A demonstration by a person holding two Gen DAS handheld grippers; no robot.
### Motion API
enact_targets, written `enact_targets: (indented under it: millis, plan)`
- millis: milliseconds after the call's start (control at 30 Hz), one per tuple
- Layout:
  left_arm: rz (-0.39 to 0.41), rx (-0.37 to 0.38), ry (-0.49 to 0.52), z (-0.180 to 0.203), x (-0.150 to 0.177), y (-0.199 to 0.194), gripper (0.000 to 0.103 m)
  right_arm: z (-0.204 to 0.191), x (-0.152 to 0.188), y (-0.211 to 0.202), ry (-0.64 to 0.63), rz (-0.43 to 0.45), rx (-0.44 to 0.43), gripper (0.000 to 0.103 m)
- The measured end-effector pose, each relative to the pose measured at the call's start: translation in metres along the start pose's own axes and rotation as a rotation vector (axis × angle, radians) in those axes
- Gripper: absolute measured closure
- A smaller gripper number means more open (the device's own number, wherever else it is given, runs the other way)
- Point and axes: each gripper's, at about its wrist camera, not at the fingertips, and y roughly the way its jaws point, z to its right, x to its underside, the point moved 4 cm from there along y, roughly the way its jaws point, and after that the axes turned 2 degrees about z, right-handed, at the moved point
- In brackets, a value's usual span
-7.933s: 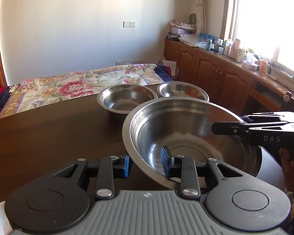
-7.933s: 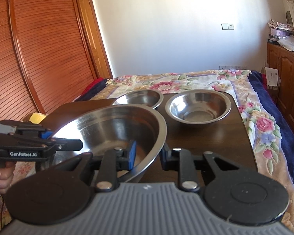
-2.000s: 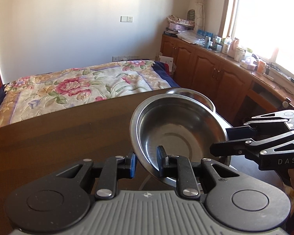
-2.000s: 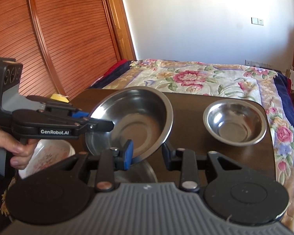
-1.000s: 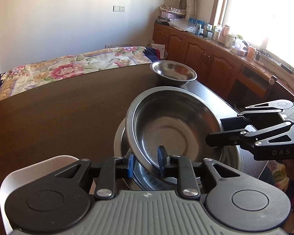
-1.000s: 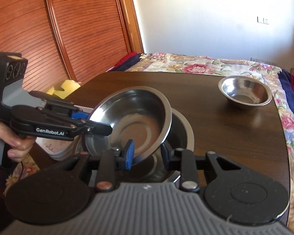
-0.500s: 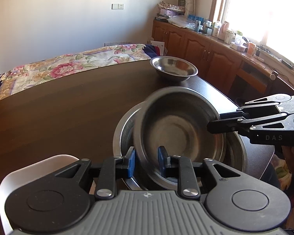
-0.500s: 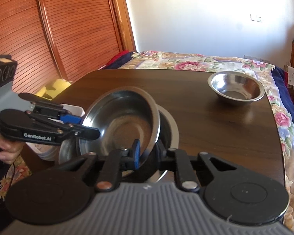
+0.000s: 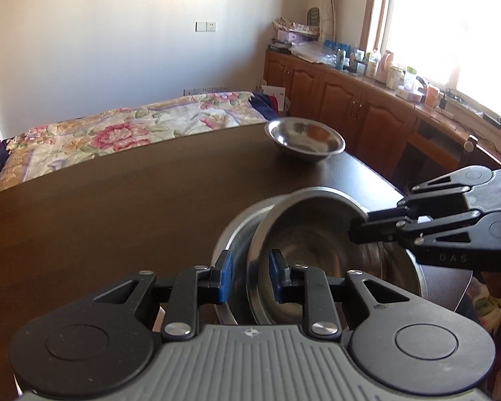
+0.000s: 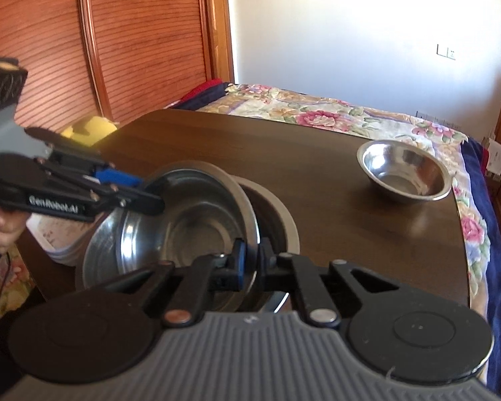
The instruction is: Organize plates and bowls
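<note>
A medium steel bowl (image 9: 317,234) (image 10: 197,214) sits tilted inside a larger steel bowl (image 9: 232,234) (image 10: 277,217) on the dark wooden table (image 9: 117,207). My left gripper (image 9: 248,275) straddles the medium bowl's near rim with its jaws a little apart, not pinching it. My right gripper (image 10: 254,262) is shut on the opposite rim; it also shows in the left wrist view (image 9: 354,234). The left gripper shows in the right wrist view (image 10: 157,197) at the bowl's far rim. A small steel bowl (image 9: 304,138) (image 10: 404,171) stands alone near the table's far corner.
A white floral dish (image 10: 55,234) sits left of the bowl stack, partly hidden by the left gripper. A floral bed (image 9: 123,130) lies beyond the table. Wooden cabinets (image 9: 350,117) with clutter run under the window. A wooden slatted door (image 10: 117,50) stands left.
The medium bowl has come down from above the table into the large bowl. My left jaws have spread off its rim; my right gripper still pinches it.
</note>
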Motion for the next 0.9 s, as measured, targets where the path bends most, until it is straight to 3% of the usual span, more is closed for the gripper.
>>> enact_targets:
  millis: [567,900]
  plan:
    - [0.013,0.000,0.011,0.002,-0.007,0.010,0.079,-0.004,-0.004,0.013,-0.063,-0.068,-0.010,0.091]
    - [0.018,-0.010,0.021,0.003,-0.012,0.011,0.079,0.000,-0.007,0.011,-0.041,-0.026,-0.006,0.091]
